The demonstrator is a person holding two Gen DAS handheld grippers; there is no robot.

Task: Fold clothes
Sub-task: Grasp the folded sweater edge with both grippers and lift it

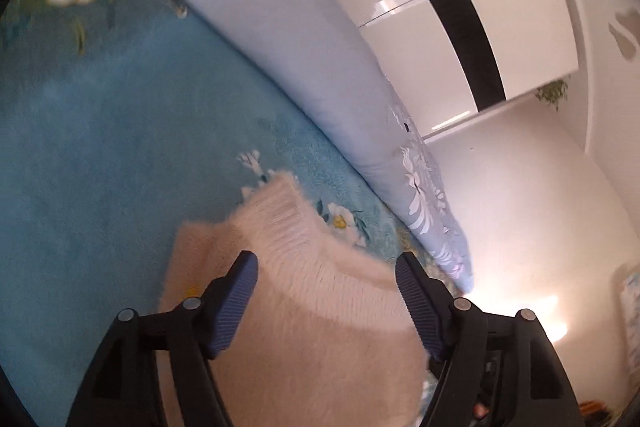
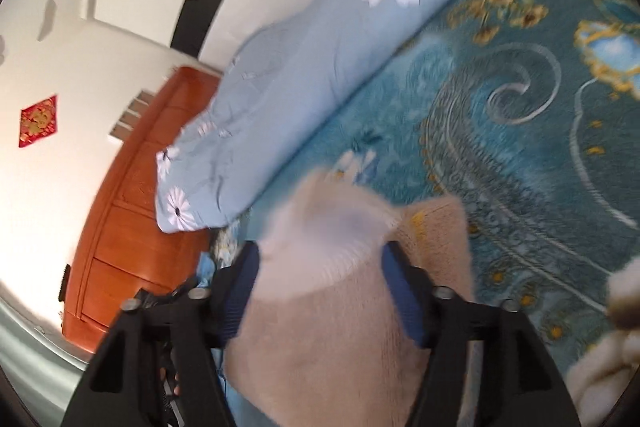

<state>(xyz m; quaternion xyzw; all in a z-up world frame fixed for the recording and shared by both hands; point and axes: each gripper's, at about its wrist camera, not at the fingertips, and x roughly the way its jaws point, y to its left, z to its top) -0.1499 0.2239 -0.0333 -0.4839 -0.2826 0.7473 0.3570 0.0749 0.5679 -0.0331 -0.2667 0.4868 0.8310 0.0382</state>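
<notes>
Pink fuzzy sweater (image 1: 304,327) on teal blanket (image 1: 100,147), near its quilt-side edge (image 1: 280,39). Left gripper (image 1: 326,267) spread wide, gripping nothing. Right gripper (image 2: 320,255) likewise wide over the sweater.

Sweater (image 2: 320,327) w/ motion blur at ribbed edge, bottom cut off; cream fabric (image 2: 612,355) partly out of frame.

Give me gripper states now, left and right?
Left gripper: open, jaws wide apart over the fuzzy beige sweater, not clamping it.
Right gripper: open, jaws either side of the sweater's ribbed edge, no grip.
</notes>
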